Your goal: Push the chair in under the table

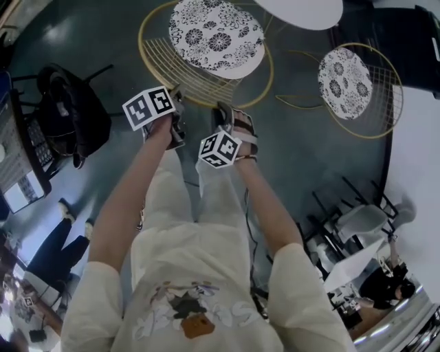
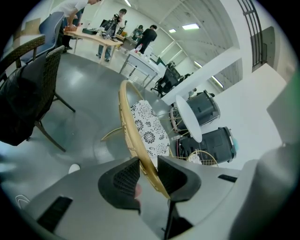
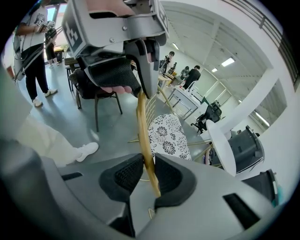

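A gold wire chair (image 1: 199, 86) with a floral round cushion (image 1: 216, 34) stands in front of me, its seat facing the white round table (image 1: 302, 10) at the top. Both grippers hold the top of its backrest. My left gripper (image 1: 175, 103) is shut on the gold rim (image 2: 133, 131), which runs between its pads (image 2: 126, 180). My right gripper (image 1: 223, 113) sits just to the right on the same rim (image 3: 144, 131), shut on it, with the left gripper (image 3: 117, 70) showing further along. The table (image 2: 190, 117) stands beyond the seat.
A second gold chair (image 1: 350, 82) with a floral cushion stands at the right of the table. A black chair with a dark bag (image 1: 69, 120) stands at the left. Office chairs (image 1: 357, 220) and people at desks lie behind me. Two dark bins (image 2: 206, 108) stand past the table.
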{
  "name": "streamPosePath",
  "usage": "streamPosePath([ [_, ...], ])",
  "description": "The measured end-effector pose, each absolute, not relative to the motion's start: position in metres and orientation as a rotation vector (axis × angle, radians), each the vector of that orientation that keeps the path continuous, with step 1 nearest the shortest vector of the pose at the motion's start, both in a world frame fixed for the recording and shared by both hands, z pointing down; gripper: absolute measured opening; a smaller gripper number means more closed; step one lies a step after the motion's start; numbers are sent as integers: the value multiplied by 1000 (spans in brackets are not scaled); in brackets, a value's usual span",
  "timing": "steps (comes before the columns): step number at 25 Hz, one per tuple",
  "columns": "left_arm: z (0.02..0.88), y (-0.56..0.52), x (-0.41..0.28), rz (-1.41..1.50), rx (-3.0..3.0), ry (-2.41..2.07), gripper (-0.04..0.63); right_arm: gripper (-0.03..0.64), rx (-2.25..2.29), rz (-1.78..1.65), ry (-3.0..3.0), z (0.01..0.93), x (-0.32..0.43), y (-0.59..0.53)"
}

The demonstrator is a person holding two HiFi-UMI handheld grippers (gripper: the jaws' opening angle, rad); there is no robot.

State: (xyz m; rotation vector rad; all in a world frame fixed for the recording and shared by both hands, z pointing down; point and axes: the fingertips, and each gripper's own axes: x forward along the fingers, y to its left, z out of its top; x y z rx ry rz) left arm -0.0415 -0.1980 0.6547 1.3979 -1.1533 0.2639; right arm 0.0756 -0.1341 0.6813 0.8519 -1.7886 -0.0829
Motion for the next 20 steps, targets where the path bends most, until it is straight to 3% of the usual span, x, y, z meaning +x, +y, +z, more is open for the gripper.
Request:
streamPosePath([
  [20, 662, -227, -53, 344, 1428, -1194, 120, 75, 864, -37, -1806, 683, 59, -155],
])
